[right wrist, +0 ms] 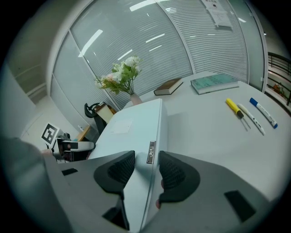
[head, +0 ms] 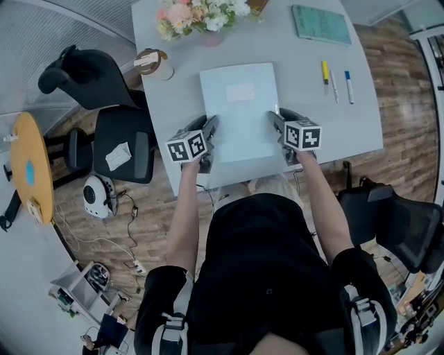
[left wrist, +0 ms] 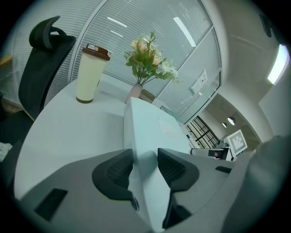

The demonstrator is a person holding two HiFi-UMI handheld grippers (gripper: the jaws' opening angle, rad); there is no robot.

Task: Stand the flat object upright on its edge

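Note:
A flat pale blue-white box (head: 238, 109) lies on the grey table (head: 361, 125) in front of me. My left gripper (head: 211, 126) straddles its left edge near the front corner. In the left gripper view the box's edge (left wrist: 138, 132) runs between the dark pads (left wrist: 113, 172), and the left gripper (left wrist: 145, 166) presses on it. My right gripper (head: 275, 119) grips the right edge. In the right gripper view the box (right wrist: 132, 125) shows a small label on its side between the pads, with the right gripper (right wrist: 146, 170) closed on it.
A tall cup with a brown lid (head: 154, 64) (left wrist: 91, 73) stands at the table's left. A flower vase (head: 201, 15) (right wrist: 120, 75) is at the back, a green book (head: 320, 24) at the back right. Markers (head: 336, 82) lie to the right. Black chairs (head: 90, 76) stand left of the table.

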